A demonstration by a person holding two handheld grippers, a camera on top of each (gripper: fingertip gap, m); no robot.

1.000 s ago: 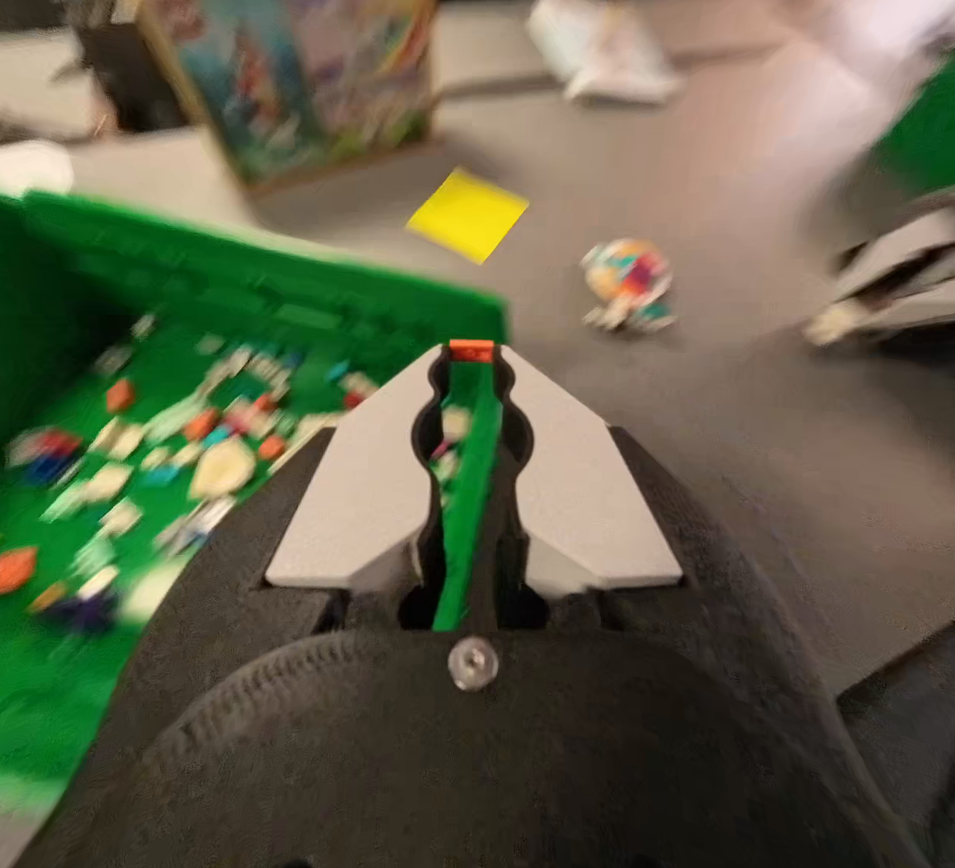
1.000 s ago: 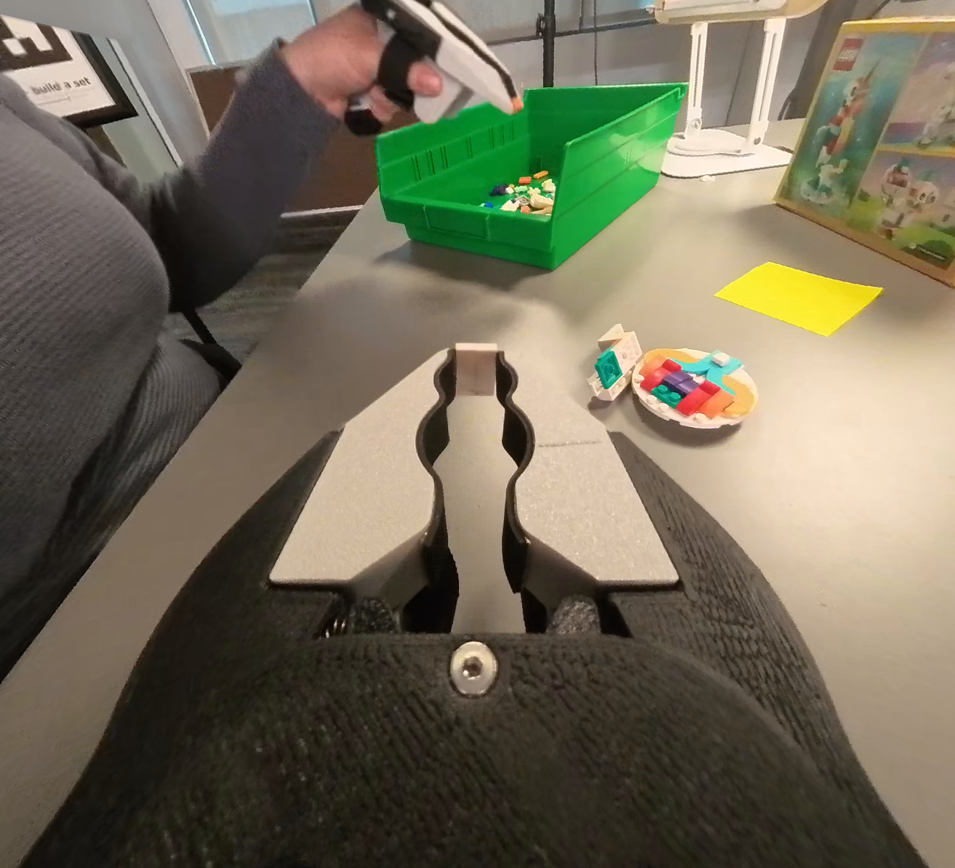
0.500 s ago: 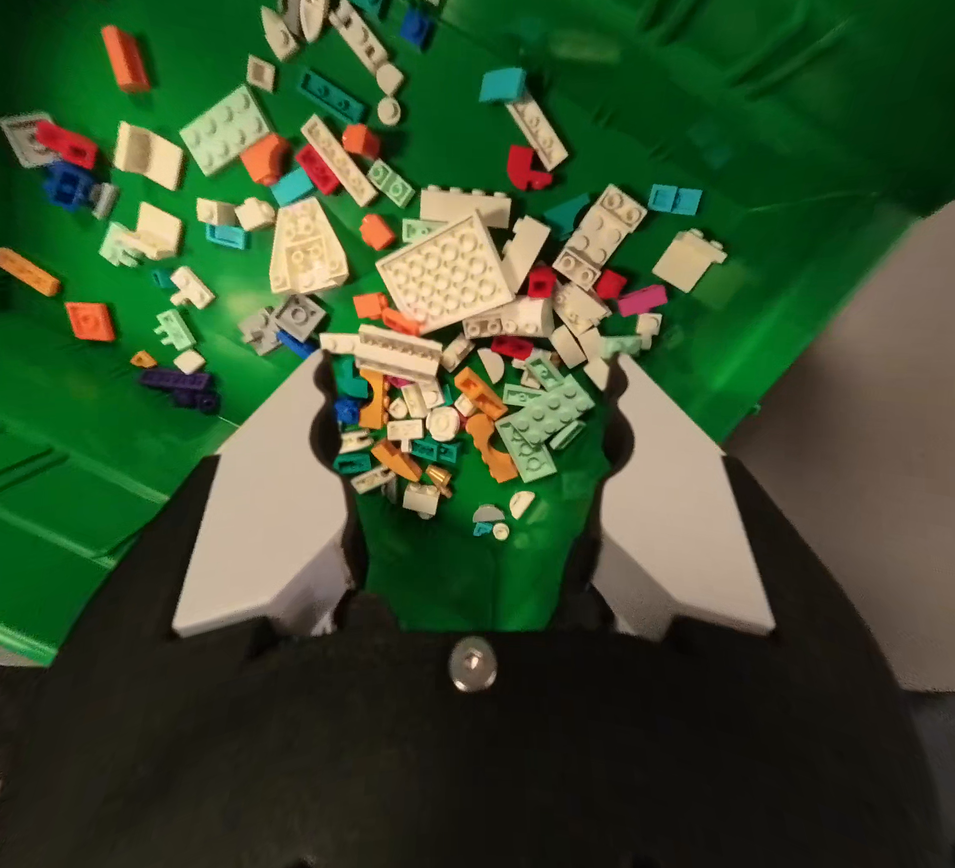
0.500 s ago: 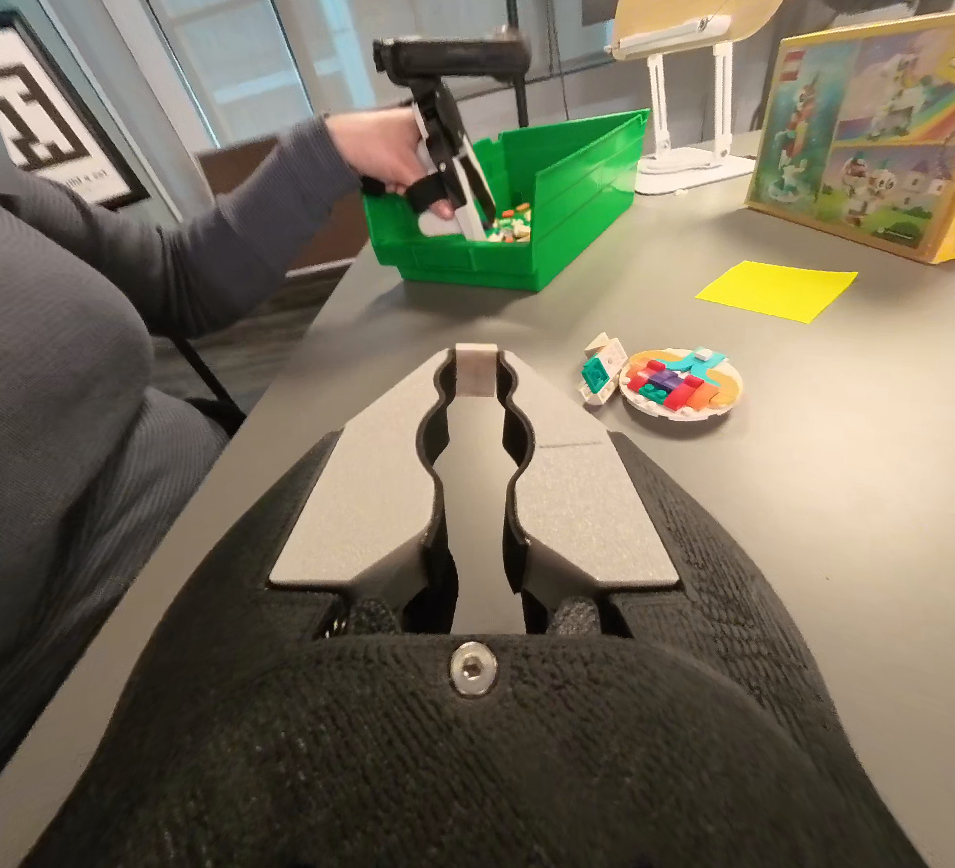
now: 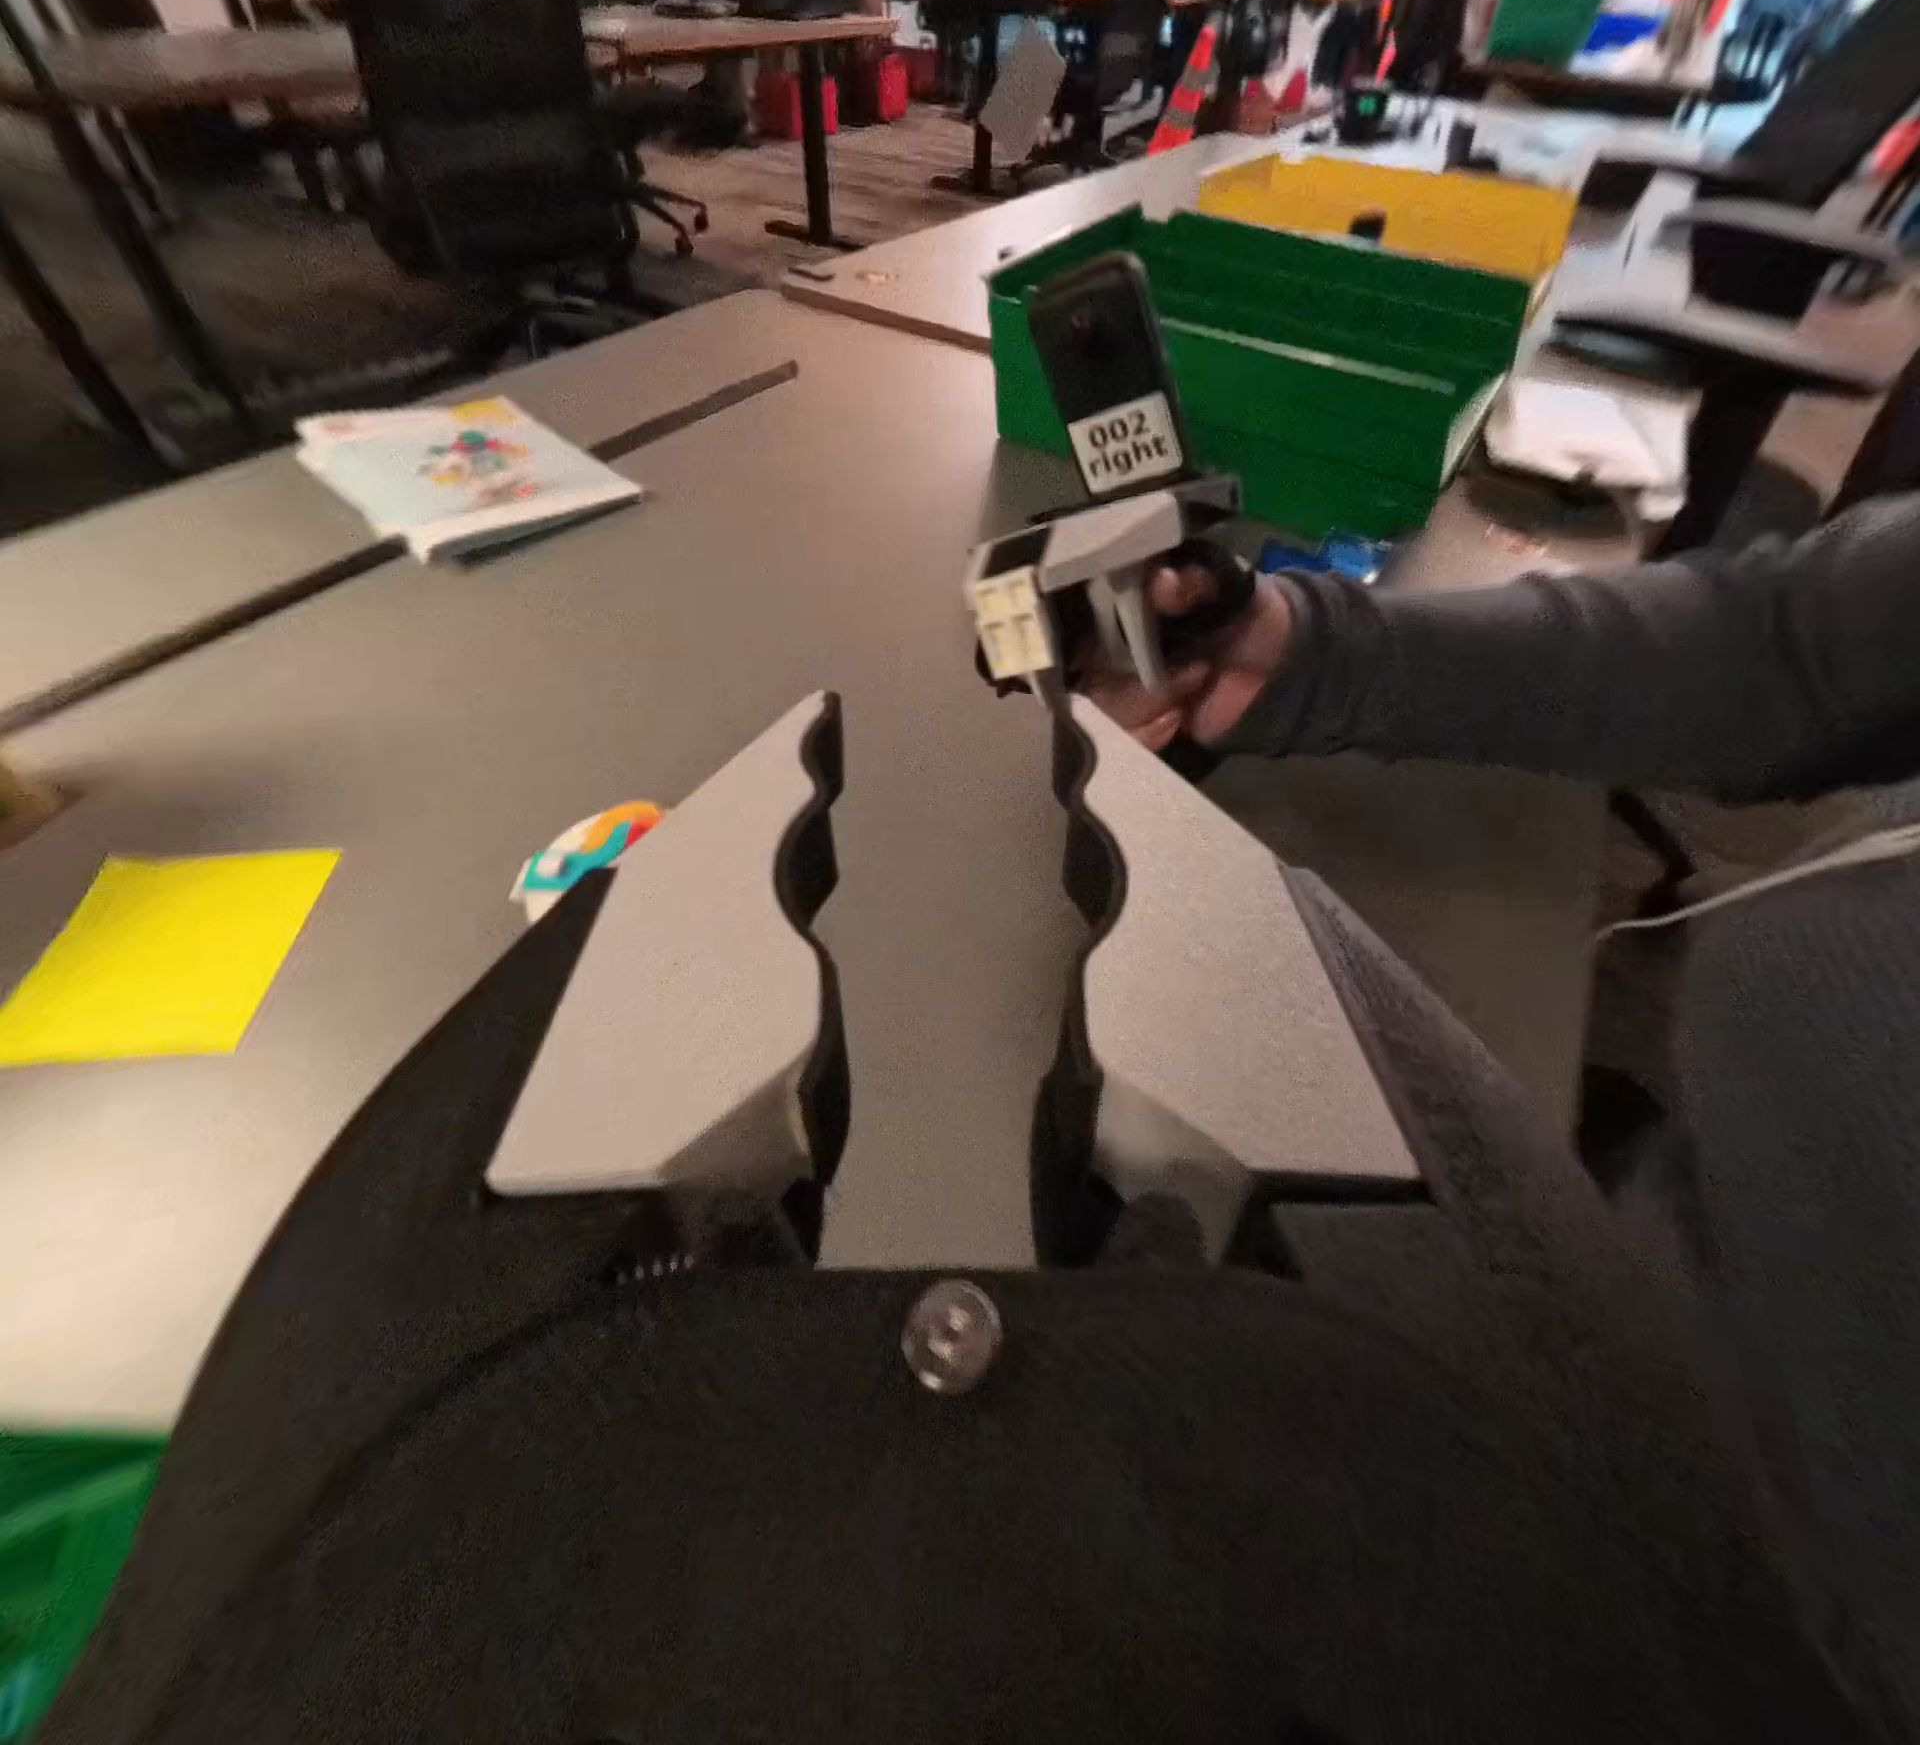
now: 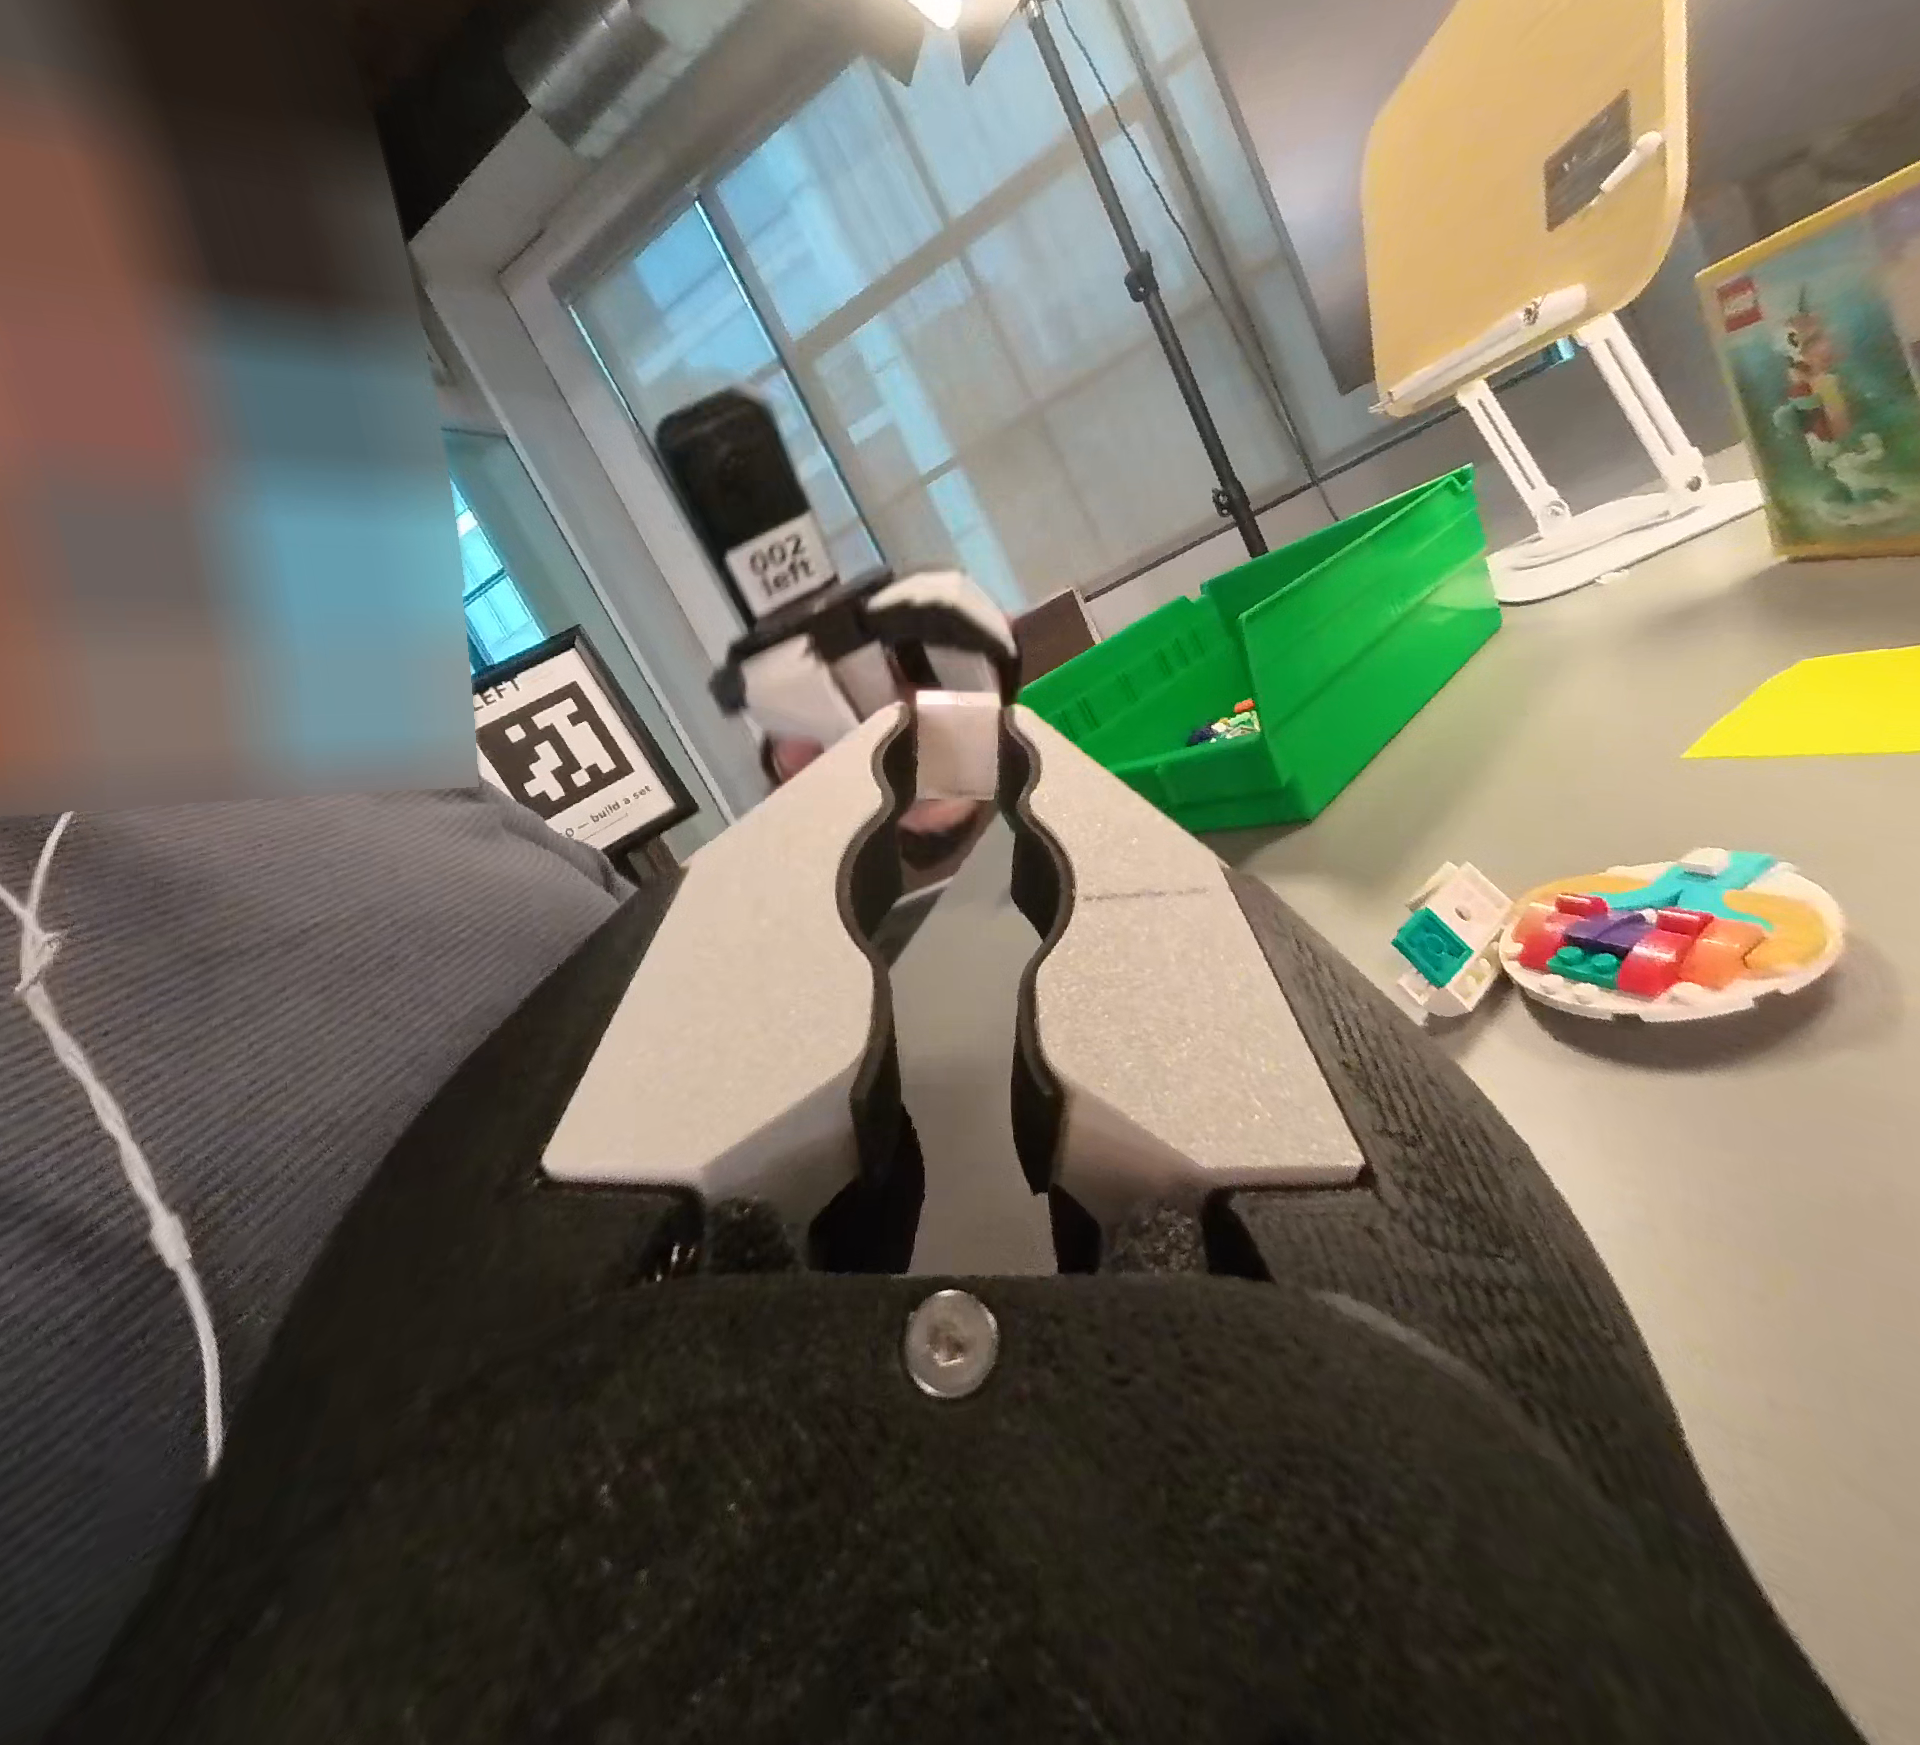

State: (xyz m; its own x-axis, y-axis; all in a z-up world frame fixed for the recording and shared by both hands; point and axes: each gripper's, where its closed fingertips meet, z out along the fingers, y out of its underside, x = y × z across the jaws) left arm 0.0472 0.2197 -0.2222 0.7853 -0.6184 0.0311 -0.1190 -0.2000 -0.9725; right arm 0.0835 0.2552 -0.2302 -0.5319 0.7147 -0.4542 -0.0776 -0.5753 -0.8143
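- The left gripper [image 5: 940, 719] has its jaws spread wide with nothing between them, above the grey table [image 5: 520, 708].
- The right gripper [image 6: 951, 724] pinches a white brick [image 6: 954, 745] at its tips; the left wrist view shows the brick's face [image 5: 1006, 625].
- At 3 o'clock of the right gripper lies a round brick plate [image 6: 1673, 942], half hidden in the left wrist view.
- The green bin [image 6: 1351, 646] sits at 1 o'clock, its contents barely legible.
- A yellow sheet [image 5: 156, 952] lies at 9 o'clock of the left gripper.

Grey desks [image 5: 436, 719], big windows [image 6: 935, 324], office chair [image 5: 478, 85].
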